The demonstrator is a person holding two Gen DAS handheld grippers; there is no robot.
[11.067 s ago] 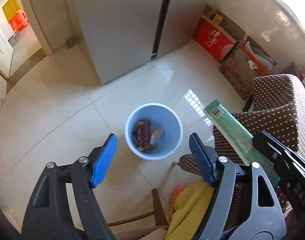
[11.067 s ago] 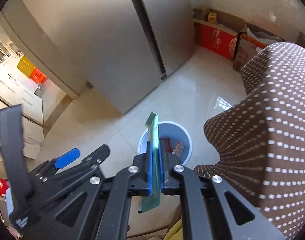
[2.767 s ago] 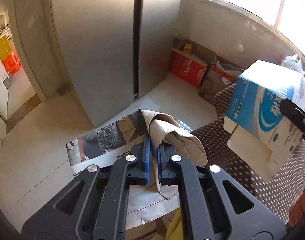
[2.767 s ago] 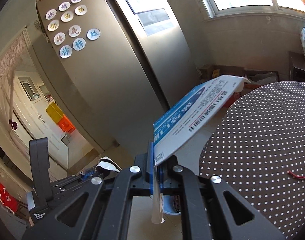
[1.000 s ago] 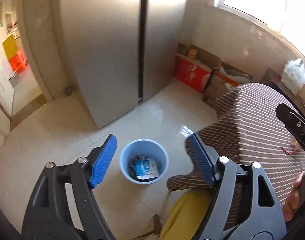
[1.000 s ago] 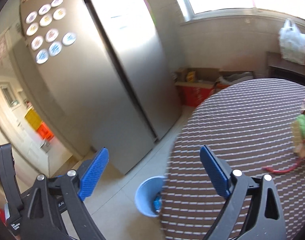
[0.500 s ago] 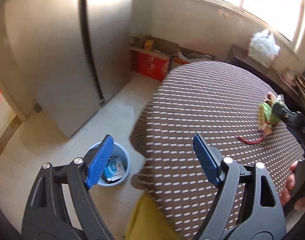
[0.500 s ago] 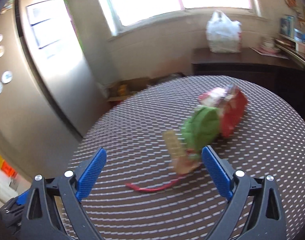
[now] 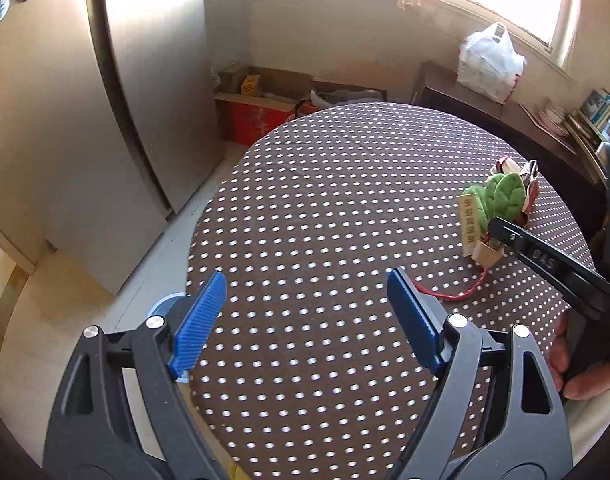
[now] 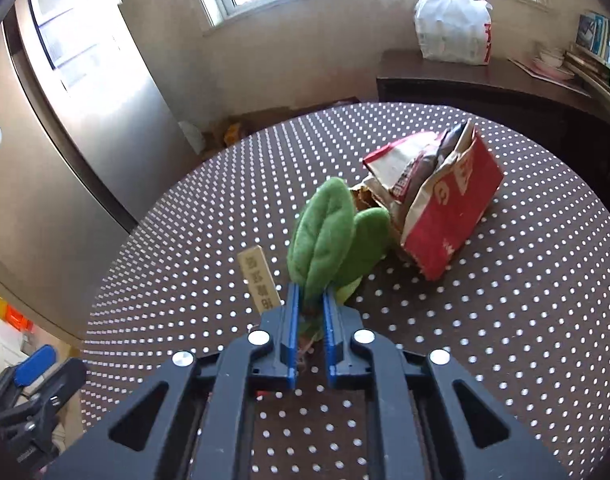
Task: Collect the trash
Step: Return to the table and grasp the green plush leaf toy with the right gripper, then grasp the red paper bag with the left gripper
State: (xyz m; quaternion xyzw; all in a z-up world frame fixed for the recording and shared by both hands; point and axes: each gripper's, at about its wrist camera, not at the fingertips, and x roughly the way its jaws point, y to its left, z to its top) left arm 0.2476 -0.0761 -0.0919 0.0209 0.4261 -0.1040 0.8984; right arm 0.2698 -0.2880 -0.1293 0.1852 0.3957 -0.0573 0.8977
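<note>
Right gripper (image 10: 309,312), seen along its own fingers: the two blue pads have just been closing and now pinch the base of the green plush plant (image 10: 329,240), where the felt leaves gather into a narrow stem above a small paper pot. The plant lies on the polka-dot table (image 10: 505,320), just beside and in front of the red paper bag (image 10: 449,216), with a beige tag (image 10: 259,280) standing up on the plant's near-left side and a red string (image 9: 465,292) trailing from the pot across the cloth.

Left gripper (image 9: 309,320), spread wide and holding nothing, hangs over the near edge of the table, well apart from the plant. Below that edge the rim of the blue bin (image 9: 165,304) shows on the floor.

Handling, as a judgement. The plant looks light and soft; the leaves would fold and slip under pressure, so the gathered stem is the sound place to grip, and the pads sit there. Whether the pot and tag are firmly fixed cannot be told; they may swing or drop when lifted, and the string may drag.

The bag, touching the plant's far side, is crumpled, open-mouthed and stuffed with wrappers. It is likely light but loose: a grip on the folded top edge, taken near the mouth, should keep the contents from spilling. Thin paper may tear if pulled by one corner.
</note>
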